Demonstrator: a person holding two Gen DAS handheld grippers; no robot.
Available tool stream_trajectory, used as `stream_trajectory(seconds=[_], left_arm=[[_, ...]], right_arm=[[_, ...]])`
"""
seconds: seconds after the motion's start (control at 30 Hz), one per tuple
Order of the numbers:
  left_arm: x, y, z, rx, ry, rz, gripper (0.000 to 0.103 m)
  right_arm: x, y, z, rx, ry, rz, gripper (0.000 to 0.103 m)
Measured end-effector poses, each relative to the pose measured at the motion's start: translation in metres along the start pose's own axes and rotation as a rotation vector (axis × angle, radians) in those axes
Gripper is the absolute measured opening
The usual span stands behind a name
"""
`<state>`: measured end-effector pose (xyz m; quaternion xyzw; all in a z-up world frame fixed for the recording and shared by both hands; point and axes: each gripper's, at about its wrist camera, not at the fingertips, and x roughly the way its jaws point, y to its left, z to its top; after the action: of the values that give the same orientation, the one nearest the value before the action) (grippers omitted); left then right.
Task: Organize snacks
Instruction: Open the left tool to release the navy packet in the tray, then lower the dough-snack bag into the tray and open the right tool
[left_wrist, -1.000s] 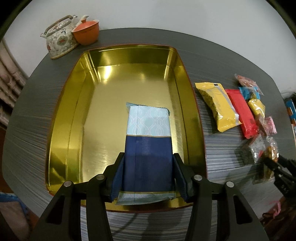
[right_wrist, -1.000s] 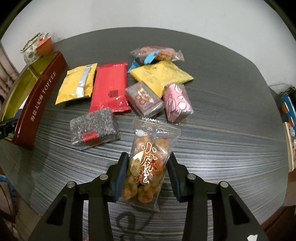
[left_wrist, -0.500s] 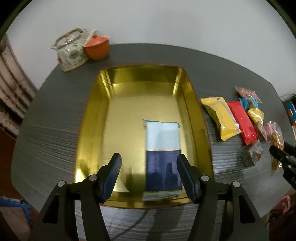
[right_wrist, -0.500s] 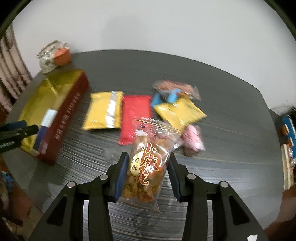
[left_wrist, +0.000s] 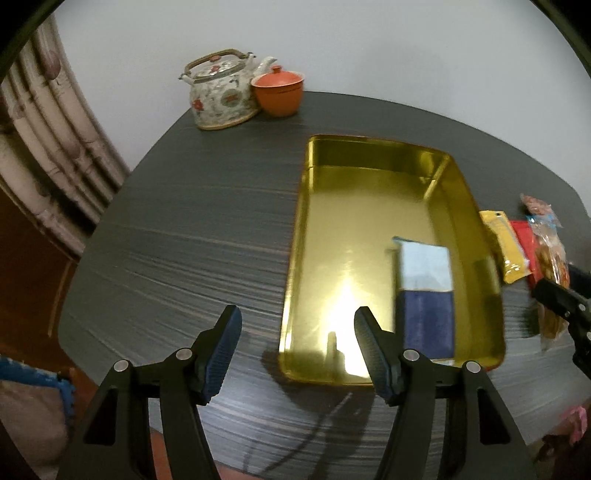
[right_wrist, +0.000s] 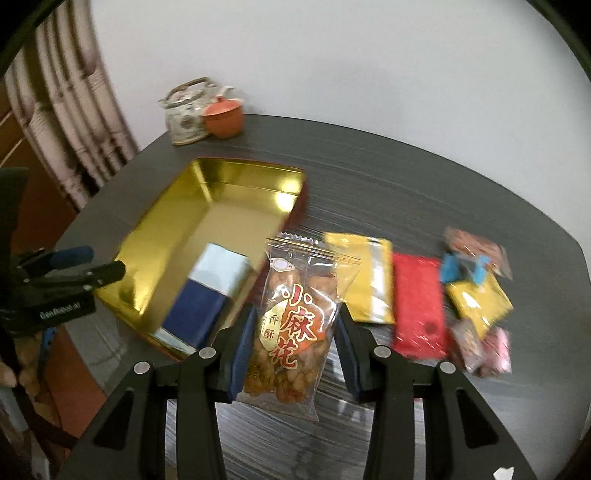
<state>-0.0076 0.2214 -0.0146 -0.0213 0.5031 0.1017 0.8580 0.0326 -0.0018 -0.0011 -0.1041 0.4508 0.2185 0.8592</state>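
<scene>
A gold tin (left_wrist: 332, 177) stands open on the dark table, with a blue and pale blue packet (left_wrist: 424, 291) lying at its near right. My left gripper (left_wrist: 297, 345) is open and empty, above the table near the tin's near left corner. My right gripper (right_wrist: 293, 343) is shut on a clear bag of fried twists (right_wrist: 295, 314), held in the air beside the tin's right wall (right_wrist: 295, 210). That bag and gripper also show at the right edge of the left wrist view (left_wrist: 554, 280). The left gripper shows at the left in the right wrist view (right_wrist: 70, 269).
A yellow packet (right_wrist: 369, 280), a red packet (right_wrist: 419, 306) and several small snacks (right_wrist: 476, 295) lie to the right of the tin. A floral teapot (left_wrist: 221, 92) and an orange lidded cup (left_wrist: 279, 92) stand at the table's far edge. A curtain (left_wrist: 40, 147) hangs on the left.
My left gripper let go of the blue packet in the tin, then pulled back and swung left. My right gripper lifted the bag of twists and carried it left to the tin.
</scene>
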Motion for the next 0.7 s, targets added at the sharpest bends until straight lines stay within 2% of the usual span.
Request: stream_trajectory(seconds=[0.27,0.47,0.7], left_arm=[[0.011,0.013,0.000,-0.016,0.011,0.013,0.071],[0.016,0.024,0.003,-0.058,0.014,0.013,0.073],[0.017,0.025,0.002,-0.061,0.017,0.026,0.075]], right_arm=[[0.019,0.043,0.017,-0.080,-0.001,0.041,0.038],[0.034,0.060,0.021,-0.125,0.014,0.046,0.038],[0.051,0.070,0.025,-0.149,0.028,0.044,0.038]])
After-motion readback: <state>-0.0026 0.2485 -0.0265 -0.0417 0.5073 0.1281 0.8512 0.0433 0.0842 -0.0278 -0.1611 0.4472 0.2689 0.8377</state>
